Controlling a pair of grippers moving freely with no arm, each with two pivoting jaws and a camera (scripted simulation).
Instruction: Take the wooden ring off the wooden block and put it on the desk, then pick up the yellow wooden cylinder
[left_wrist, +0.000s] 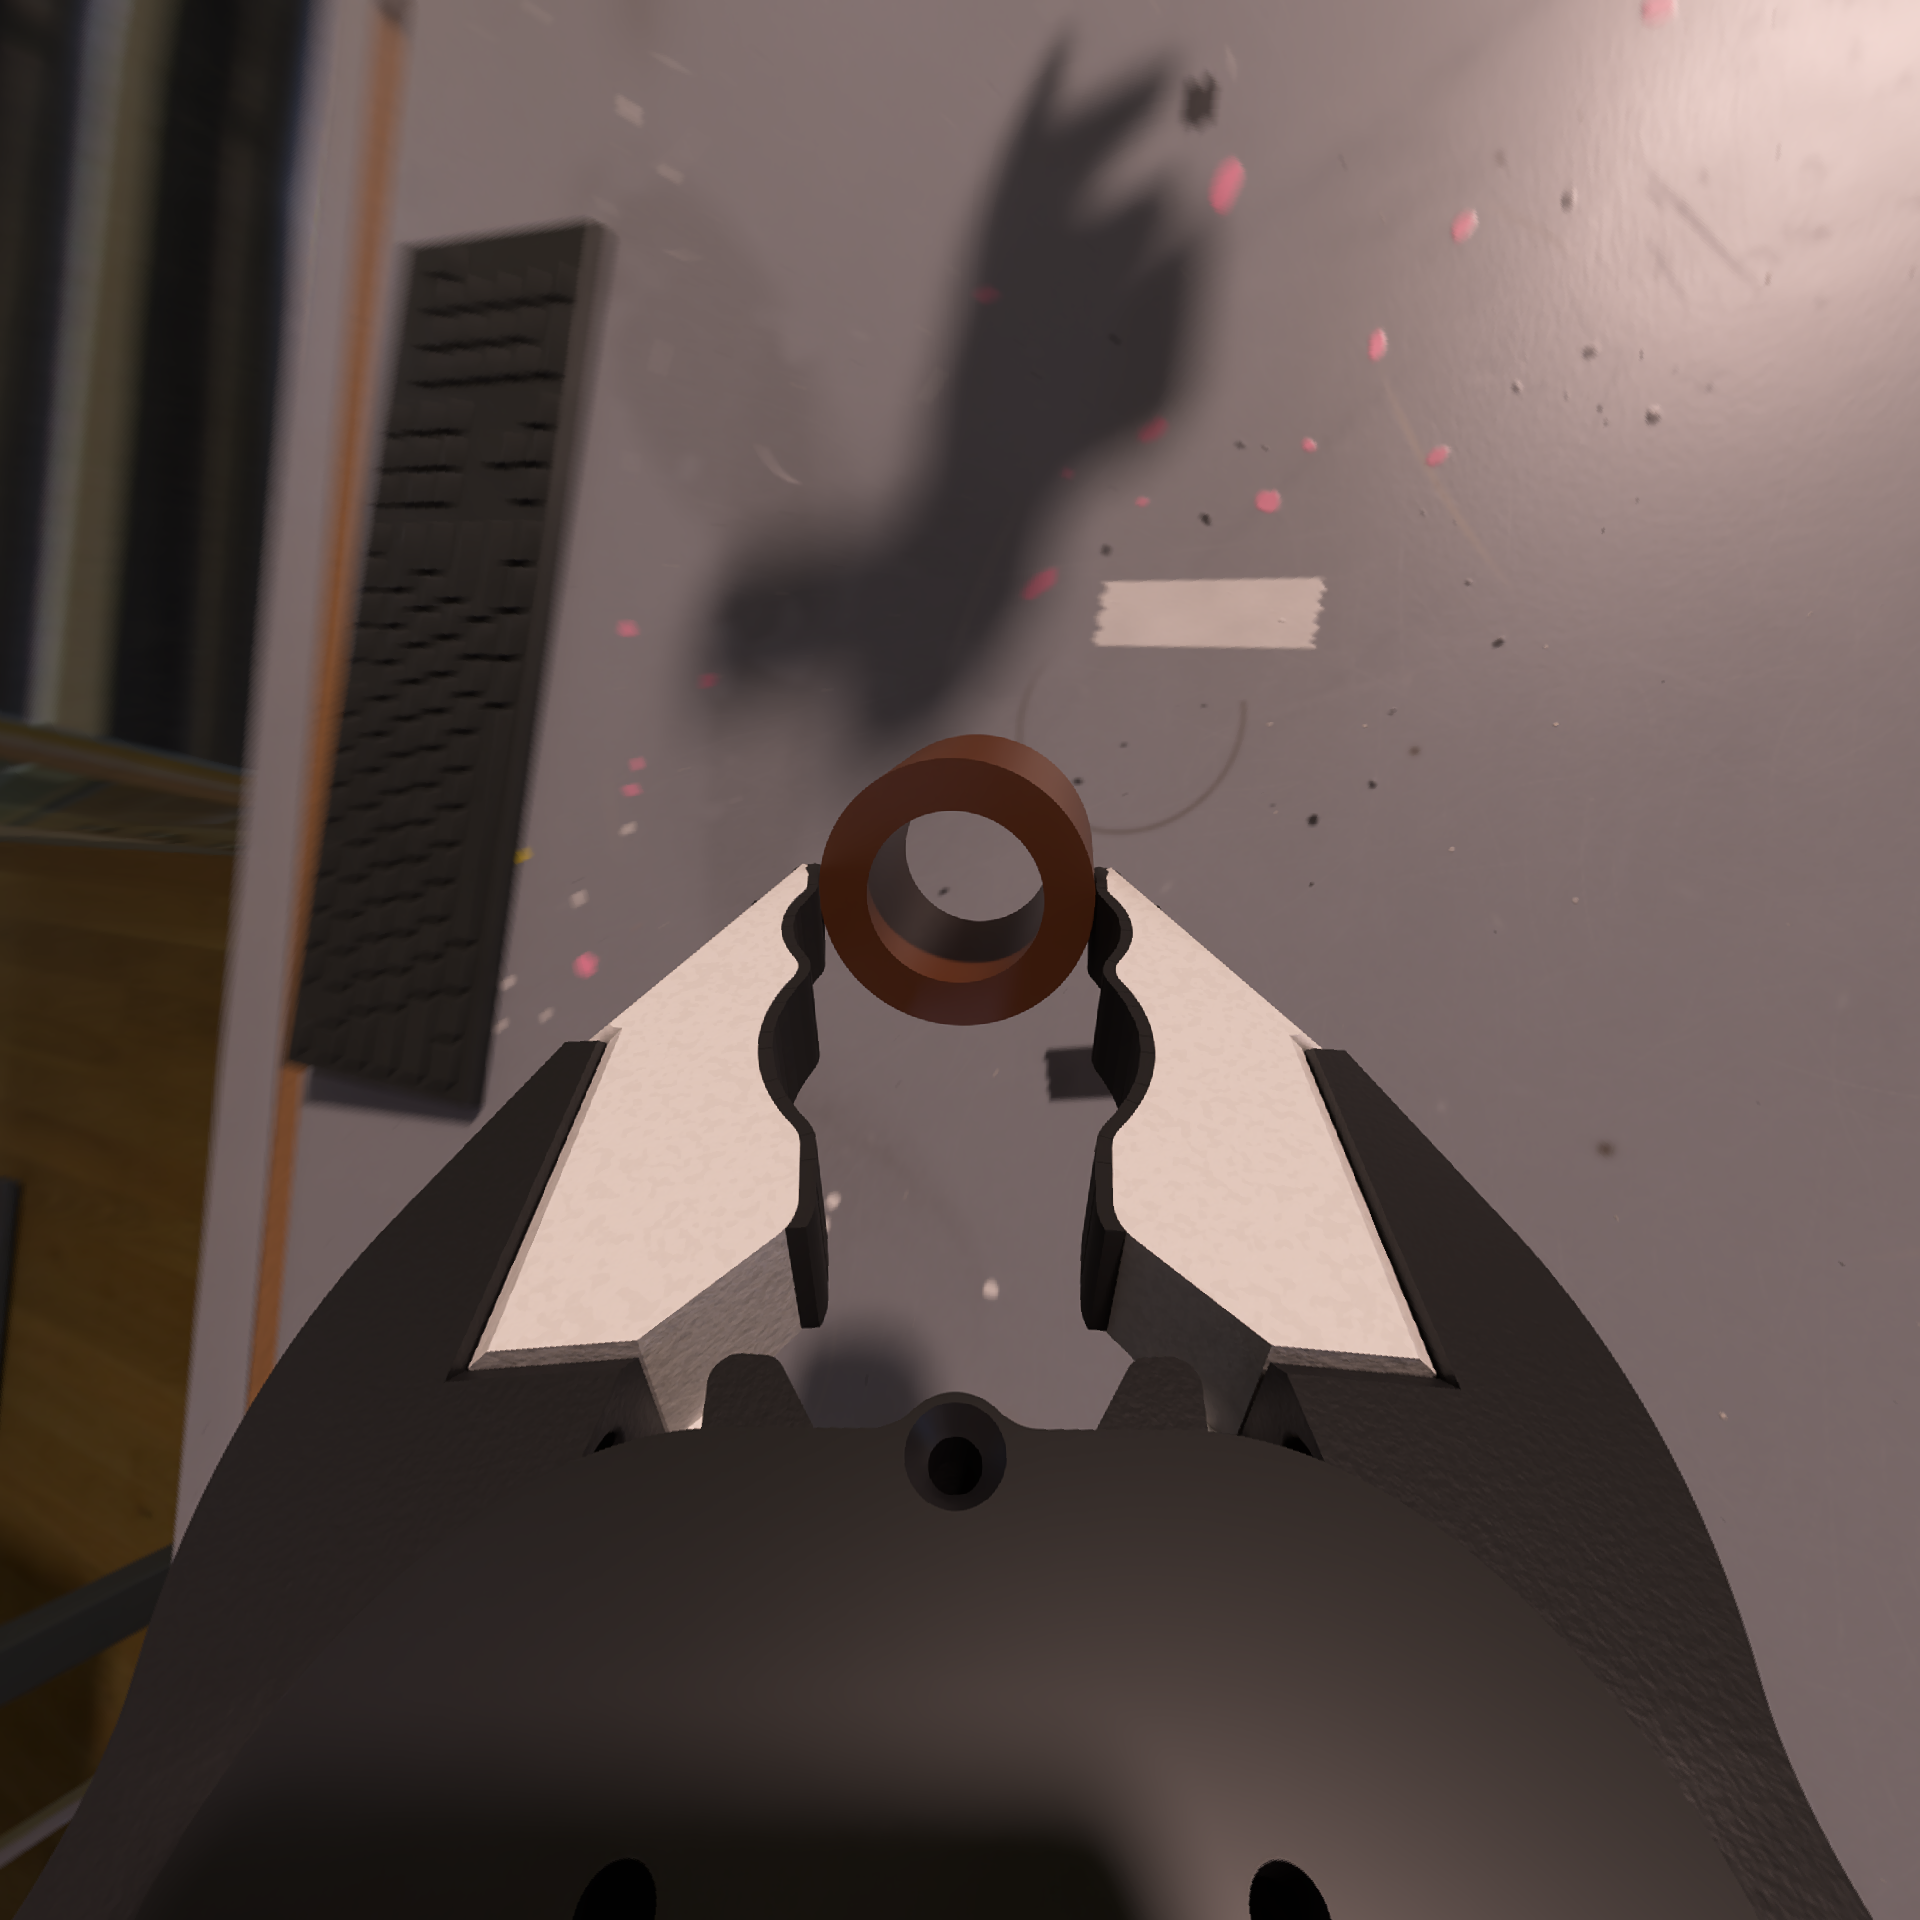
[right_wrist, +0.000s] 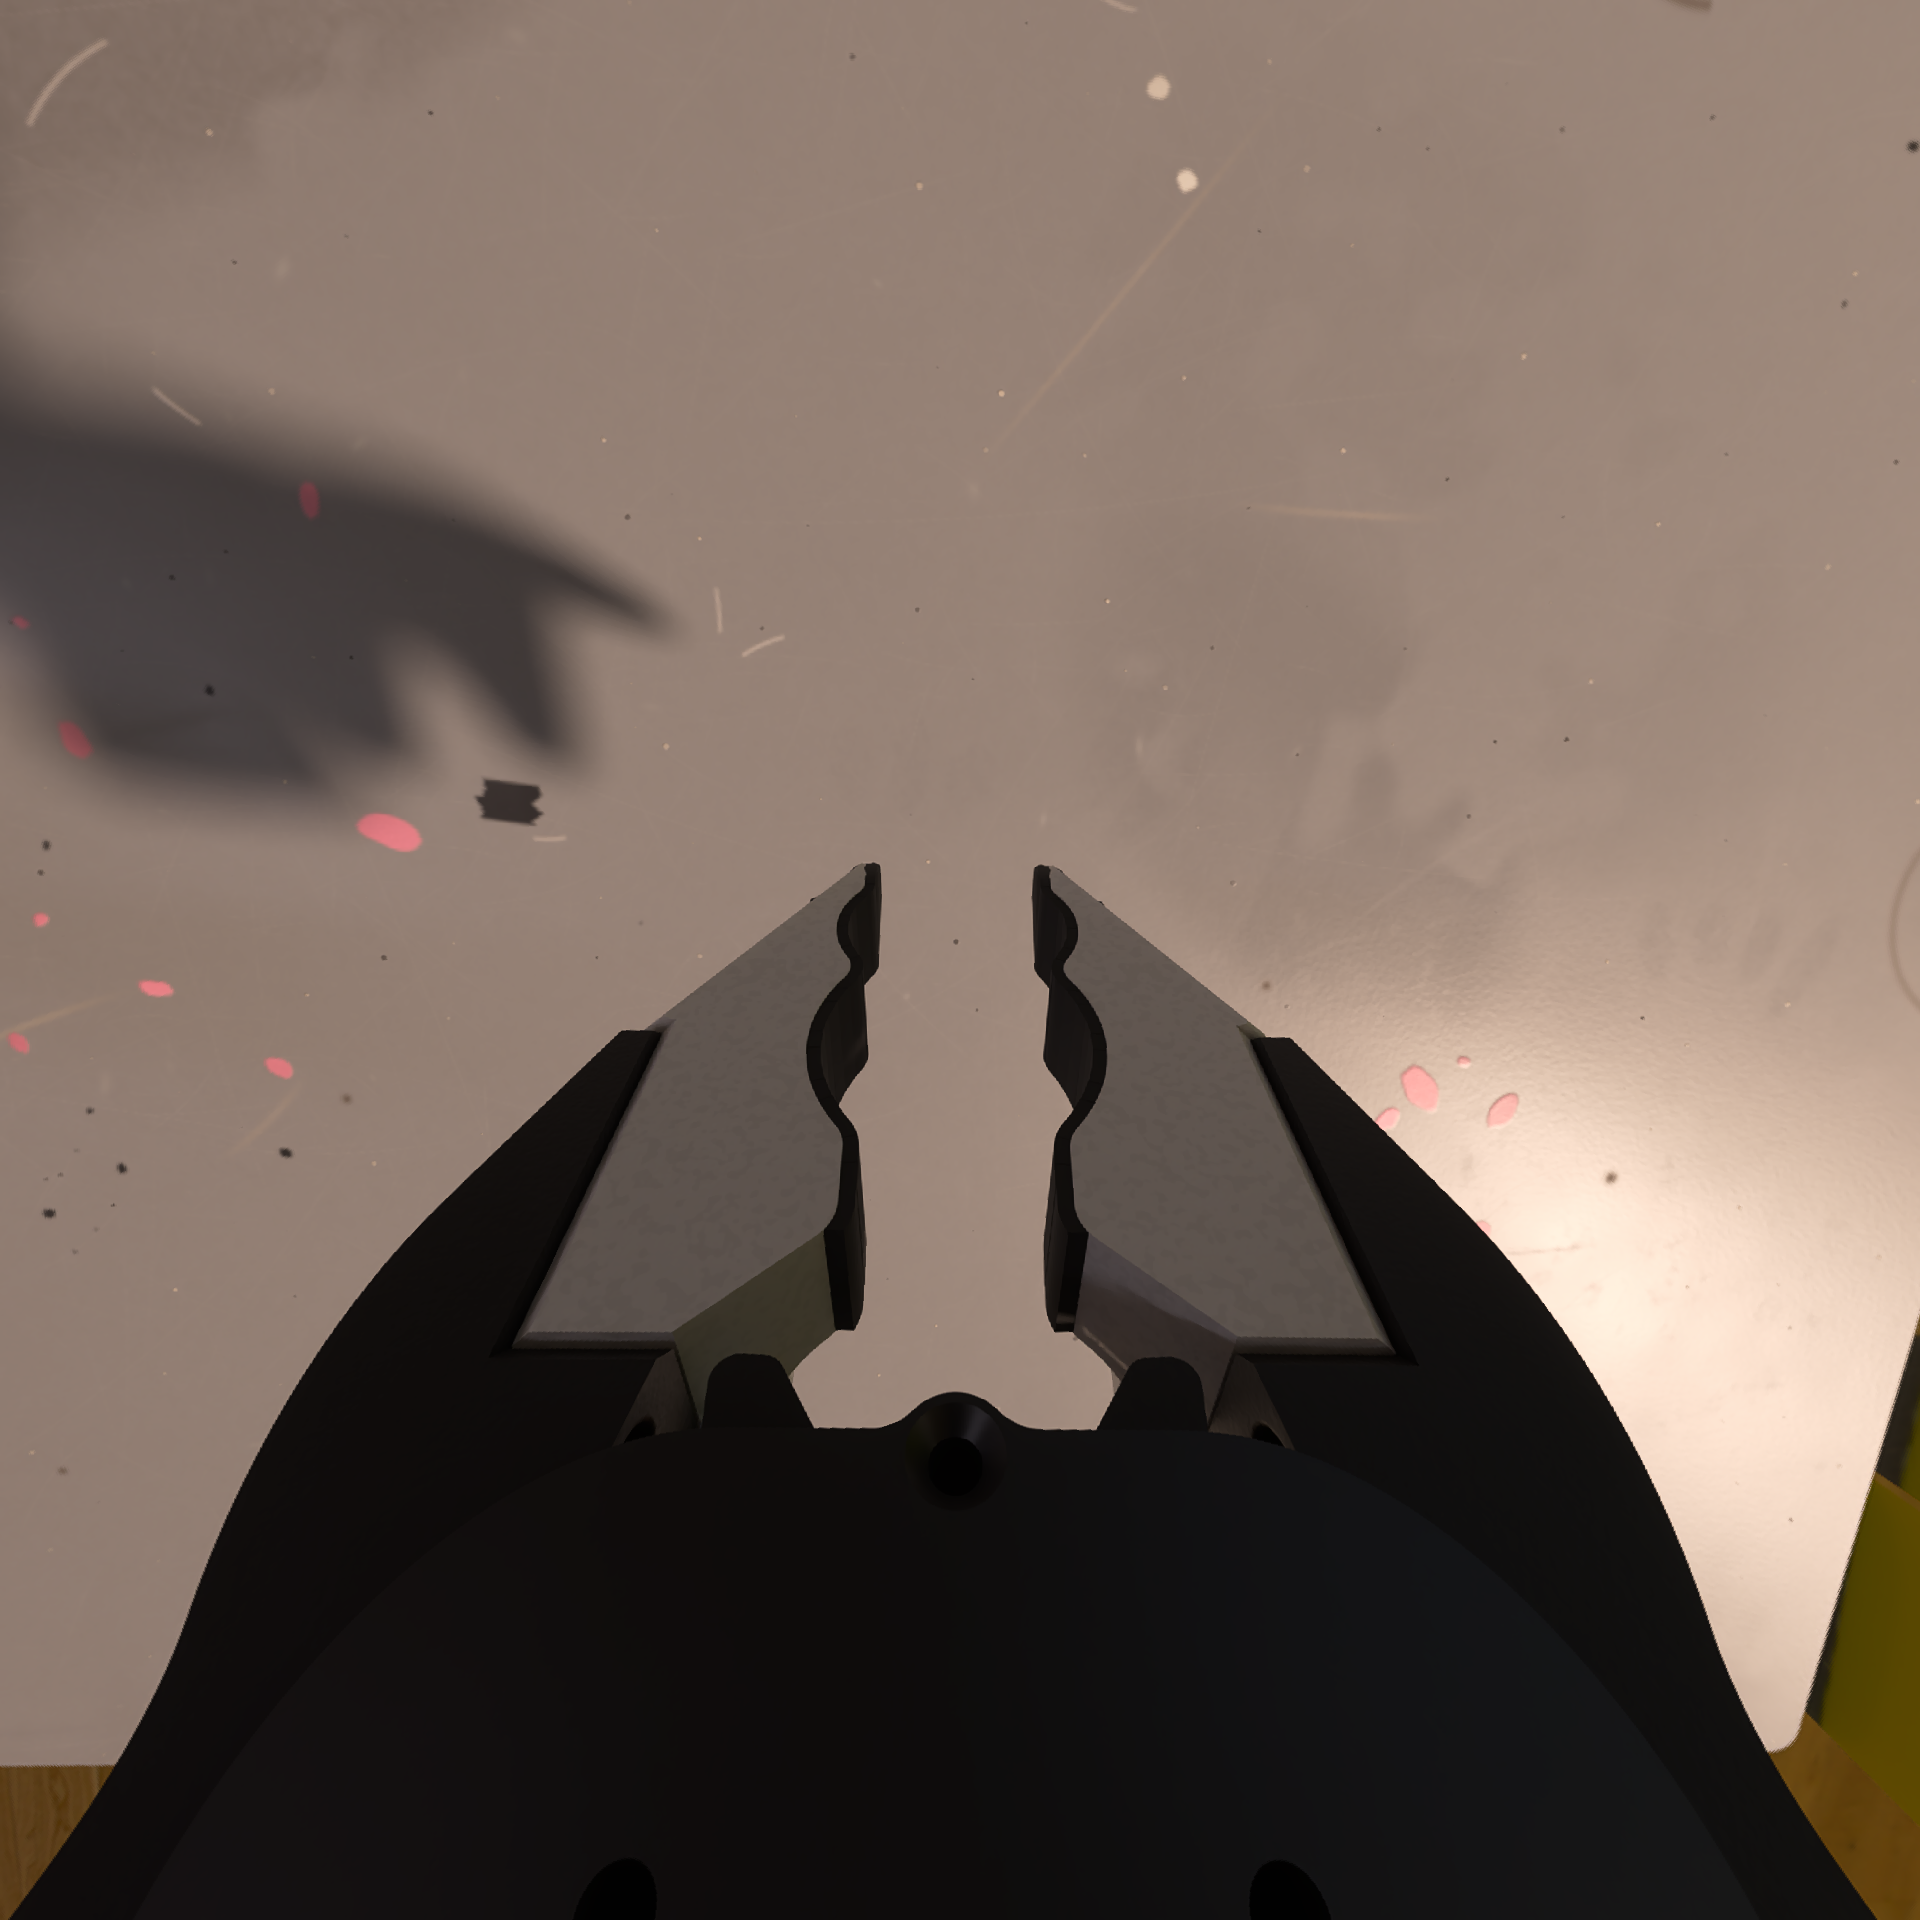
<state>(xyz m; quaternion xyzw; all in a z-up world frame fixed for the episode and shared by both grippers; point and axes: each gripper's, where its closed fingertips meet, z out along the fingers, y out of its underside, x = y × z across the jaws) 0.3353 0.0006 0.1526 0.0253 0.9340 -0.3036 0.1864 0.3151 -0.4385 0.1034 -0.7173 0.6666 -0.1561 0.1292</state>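
Black keyboard (left_wrist: 447, 665) lies far left on the pale speckled surface (left_wrist: 1558, 935) | left gripper (left_wrist: 956, 883) has its jaws clenched on the brown wooden ring (left_wrist: 961, 883), held above the surface, hole facing the camera | right gripper (right_wrist: 956, 873): jaws released, nothing between them, over bare surface (right_wrist: 1143, 416)

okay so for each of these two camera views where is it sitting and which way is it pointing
Left wrist view: sits on the left gripper, looks along its fingers down at the desk; wooden ring held at the tips, keyboard left.
Right wrist view: sits on the right gripper, looks down at bare desk; fingers apart, empty.
Shared: the speckled desk.
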